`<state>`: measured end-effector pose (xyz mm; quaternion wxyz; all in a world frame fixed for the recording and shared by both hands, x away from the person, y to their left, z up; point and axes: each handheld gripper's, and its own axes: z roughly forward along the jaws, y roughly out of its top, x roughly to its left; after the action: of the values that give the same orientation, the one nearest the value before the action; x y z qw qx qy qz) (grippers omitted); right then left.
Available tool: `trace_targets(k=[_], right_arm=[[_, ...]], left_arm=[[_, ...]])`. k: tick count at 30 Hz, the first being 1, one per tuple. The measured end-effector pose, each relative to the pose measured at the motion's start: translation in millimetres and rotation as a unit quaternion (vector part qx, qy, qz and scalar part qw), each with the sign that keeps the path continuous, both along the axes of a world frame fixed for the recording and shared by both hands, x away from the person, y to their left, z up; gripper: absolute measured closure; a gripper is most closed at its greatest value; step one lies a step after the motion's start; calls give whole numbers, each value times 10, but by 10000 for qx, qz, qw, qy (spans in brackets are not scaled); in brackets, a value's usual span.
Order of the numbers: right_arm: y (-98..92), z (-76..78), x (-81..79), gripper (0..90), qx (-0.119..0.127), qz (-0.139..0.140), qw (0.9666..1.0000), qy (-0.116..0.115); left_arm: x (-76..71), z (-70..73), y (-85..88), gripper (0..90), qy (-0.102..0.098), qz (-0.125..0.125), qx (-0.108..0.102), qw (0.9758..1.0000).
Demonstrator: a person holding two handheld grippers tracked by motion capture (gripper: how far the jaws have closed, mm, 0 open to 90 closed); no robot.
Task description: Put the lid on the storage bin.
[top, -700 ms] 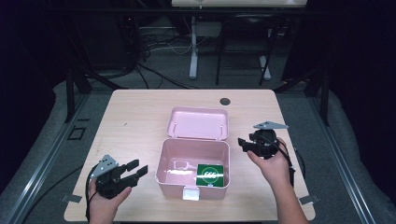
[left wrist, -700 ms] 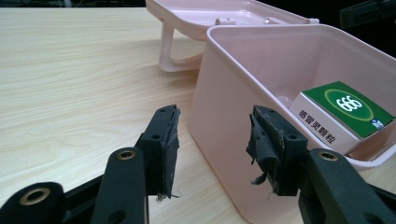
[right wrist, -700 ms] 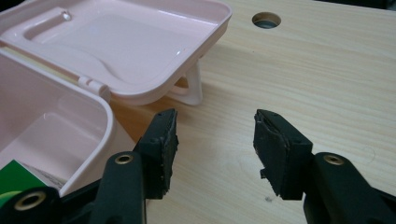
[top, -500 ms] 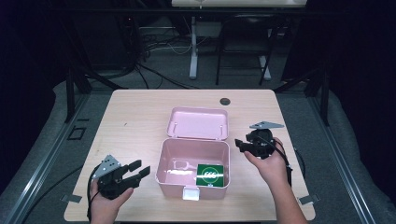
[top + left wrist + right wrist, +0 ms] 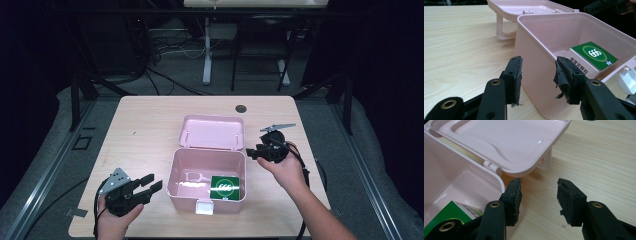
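Since the earlier frames the right tongs (image 5: 254, 151) have edged closer to the pink box (image 5: 207, 199) and now hover wide and empty at its right rim. The left tongs (image 5: 153, 183) (also wide, gripping nothing) sit low on the surface (image 5: 145, 125), pointing at the box's left wall. Inside lies a green carton (image 5: 225, 186) marked "666".
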<state>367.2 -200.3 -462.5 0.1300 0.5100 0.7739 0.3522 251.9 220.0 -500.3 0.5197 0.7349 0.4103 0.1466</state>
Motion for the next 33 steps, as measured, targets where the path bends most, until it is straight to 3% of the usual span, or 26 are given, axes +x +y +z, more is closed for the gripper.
trace_targets(k=[3, 4, 9, 11, 12, 13, 15, 16, 17, 18, 21, 23, 24, 27, 28, 30, 33], right_arm=[[18, 55, 67, 578, 26, -40, 10000, 74], [8, 86, 81, 586, -9, -33, 9998, 209], [3, 171, 190, 644, 1, -147, 9995, 271], [-6, 218, 233, 653, -48, -171, 9990, 420], [-2, 217, 254, 657, 63, -219, 9991, 351], [-9, 250, 275, 657, 0, -218, 9986, 474], [5, 263, 307, 659, 49, -269, 9988, 398], [7, 293, 320, 659, 8, -260, 9984, 504], [19, 291, 342, 659, 26, -271, 9988, 405], [18, 318, 354, 659, 2, -261, 9985, 486], [43, 334, 421, 658, 44, -317, 9984, 458], [48, 366, 450, 655, -11, -322, 9978, 579], [64, 357, 473, 654, 57, -350, 9982, 494], [82, 364, 507, 652, 134, -382, 9978, 527], [86, 381, 519, 652, 51, -364, 9973, 641], [143, 357, 584, 652, 101, -425, 9969, 650], [165, 351, 633, 654, -37, -410, 9961, 780]], left_arm=[[-6, 8, -17, 586, 40, -85, 31, 10000], [-8, 11, -19, 587, 38, -92, 18, 9999], [-10, 28, -26, 604, 23, -112, -54, 9999], [-7, 44, -29, 612, 33, -125, -31, 9999], [-2, 53, -37, 616, 5, -141, -30, 9999], [4, 65, -44, 617, -8, -153, -13, 9999], [19, 85, -64, 620, -6, -150, 34, 9999], [33, 94, -77, 622, -10, -156, 44, 9999], [46, 103, -88, 624, 9, -164, 55, 9998], [58, 110, -101, 626, 22, -138, 51, 9999], [108, 136, -140, 633, 30, -103, 40, 9999], [150, 157, -175, 635, 30, -105, 83, 9999], [168, 169, -194, 636, 59, -93, 96, 9999], [210, 183, -226, 645, 71, -130, 103, 9998], [233, 189, -249, 645, 68, -151, 128, 9998], [249, 190, -283, 660, 83, -144, 137, 9998], [251, 180, -324, 668, 79, -219, 180, 9996]])
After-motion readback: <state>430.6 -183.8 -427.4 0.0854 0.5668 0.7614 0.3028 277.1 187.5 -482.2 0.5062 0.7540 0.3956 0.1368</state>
